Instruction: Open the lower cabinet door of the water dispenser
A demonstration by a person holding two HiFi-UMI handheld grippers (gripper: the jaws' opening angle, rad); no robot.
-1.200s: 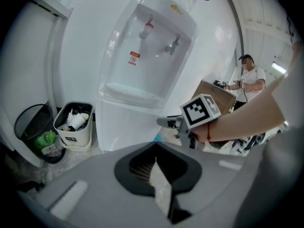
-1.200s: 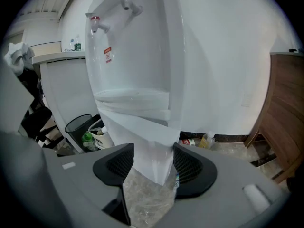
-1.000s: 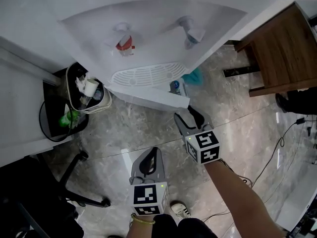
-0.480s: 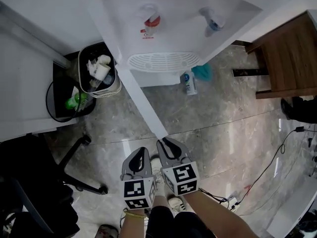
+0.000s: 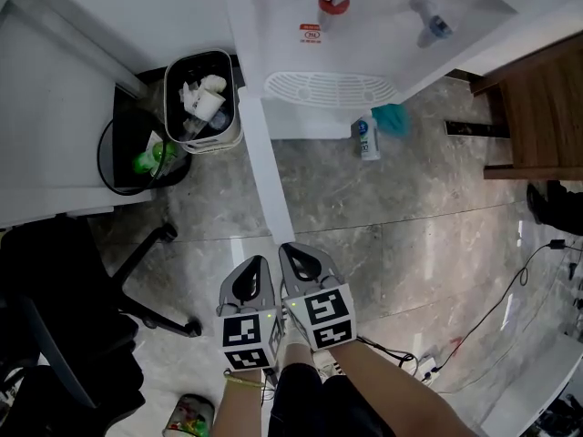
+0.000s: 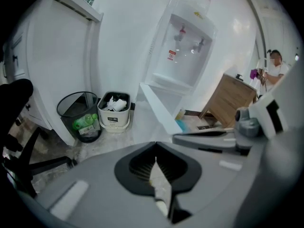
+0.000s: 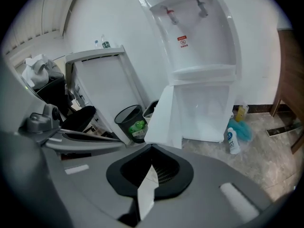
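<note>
The white water dispenser (image 5: 364,25) stands at the top of the head view, with a red and a blue tap above its drip tray. Its lower cabinet door (image 5: 262,167) stands swung wide open and reaches out toward me as a narrow white strip. The door (image 7: 166,115) also shows in the right gripper view, beside the bare white cabinet inside (image 7: 206,110). My right gripper (image 5: 290,249) is shut on nothing, its tip just short of the door's free edge. My left gripper (image 5: 258,266) is right beside it, shut and empty.
A white waste bin (image 5: 205,98) full of rubbish and a black wire basket (image 5: 146,157) stand left of the door. A black office chair (image 5: 64,335) is at the lower left. A bottle (image 5: 367,139) and teal cloth (image 5: 393,118) lie by the dispenser. A wooden table (image 5: 537,107) is at the right.
The cabinet door has swung from slightly ajar to wide open. My right gripper came back and leftward beside the left gripper, and its jaws closed from open to shut.
</note>
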